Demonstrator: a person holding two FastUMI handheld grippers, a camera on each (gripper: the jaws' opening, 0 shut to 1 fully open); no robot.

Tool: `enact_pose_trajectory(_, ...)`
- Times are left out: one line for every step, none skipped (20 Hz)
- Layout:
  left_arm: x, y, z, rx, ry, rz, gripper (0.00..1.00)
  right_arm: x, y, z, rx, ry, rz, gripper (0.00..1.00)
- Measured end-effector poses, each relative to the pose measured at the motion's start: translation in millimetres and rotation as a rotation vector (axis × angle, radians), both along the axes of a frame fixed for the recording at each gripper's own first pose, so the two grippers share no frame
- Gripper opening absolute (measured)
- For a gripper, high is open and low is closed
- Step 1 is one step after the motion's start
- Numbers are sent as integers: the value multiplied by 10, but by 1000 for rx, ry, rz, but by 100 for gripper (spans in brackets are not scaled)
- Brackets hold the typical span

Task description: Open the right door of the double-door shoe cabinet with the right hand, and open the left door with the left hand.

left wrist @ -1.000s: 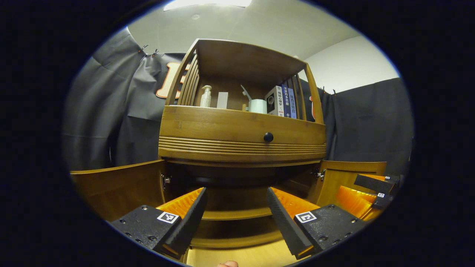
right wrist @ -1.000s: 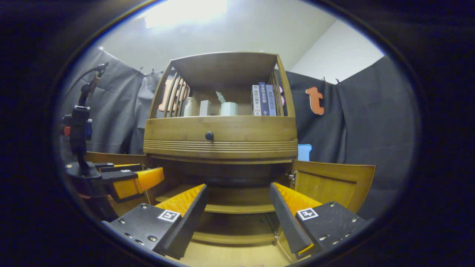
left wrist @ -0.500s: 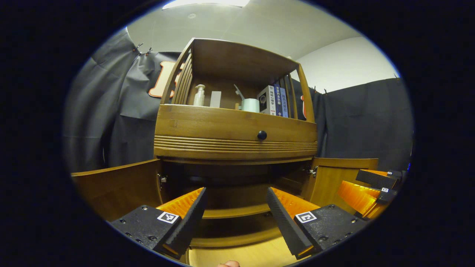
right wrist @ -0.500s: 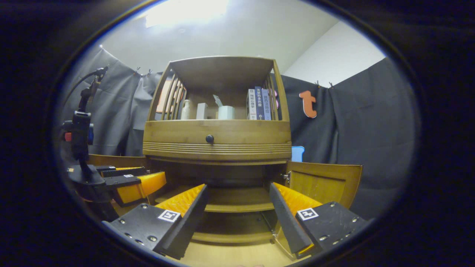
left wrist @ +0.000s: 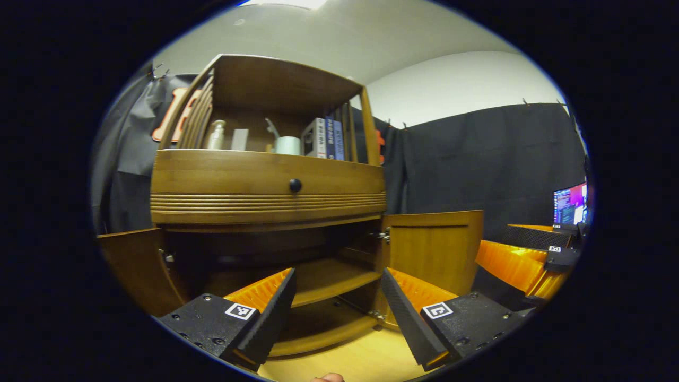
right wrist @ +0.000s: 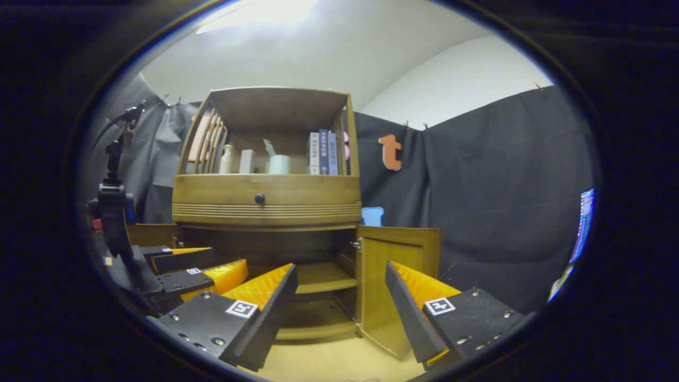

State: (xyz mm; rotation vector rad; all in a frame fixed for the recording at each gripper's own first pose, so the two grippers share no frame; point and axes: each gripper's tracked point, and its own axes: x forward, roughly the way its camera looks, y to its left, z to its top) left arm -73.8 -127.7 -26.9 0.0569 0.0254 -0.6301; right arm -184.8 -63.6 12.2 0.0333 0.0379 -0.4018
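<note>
Left gripper view: my left claw (left wrist: pixel 337 307) hangs released, fingers spread wide and gripping nothing, in front of the cabinet (left wrist: pixel 265 180). Both doors stand open; the left door (left wrist: pixel 140 265) swings out at the left, the right door (left wrist: pixel 432 249) at the right, and the shelf (left wrist: pixel 323 278) inside is exposed between them. Above the knob (left wrist: pixel 295 185), books (left wrist: pixel 326 139) and a cup (left wrist: pixel 288 145) stand in the top bay. My right claw (left wrist: pixel 530 254) shows at the far right, beside the right door, below a screen (left wrist: pixel 570 204). Right gripper view: my right claw (right wrist: pixel 339 307) is likewise released and bare, held back from the cabinet (right wrist: pixel 265 199). The right door (right wrist: pixel 395 276) stands open just past its fingers, apart from them. My left claw (right wrist: pixel 191 265) sits at the left, near the left door (right wrist: pixel 151 235), touching neither door.
</note>
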Motion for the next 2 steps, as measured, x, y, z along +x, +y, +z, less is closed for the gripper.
enact_pose_trajectory(-80, -126, 19, -5, -5, -33, 98, -91, -101, 7, -8, 4, -31, 98)
enact_pose_trajectory(-154, -267, 23, -9, -7, -64, 98, -174, -191, 14, -10, 8, -56, 99)
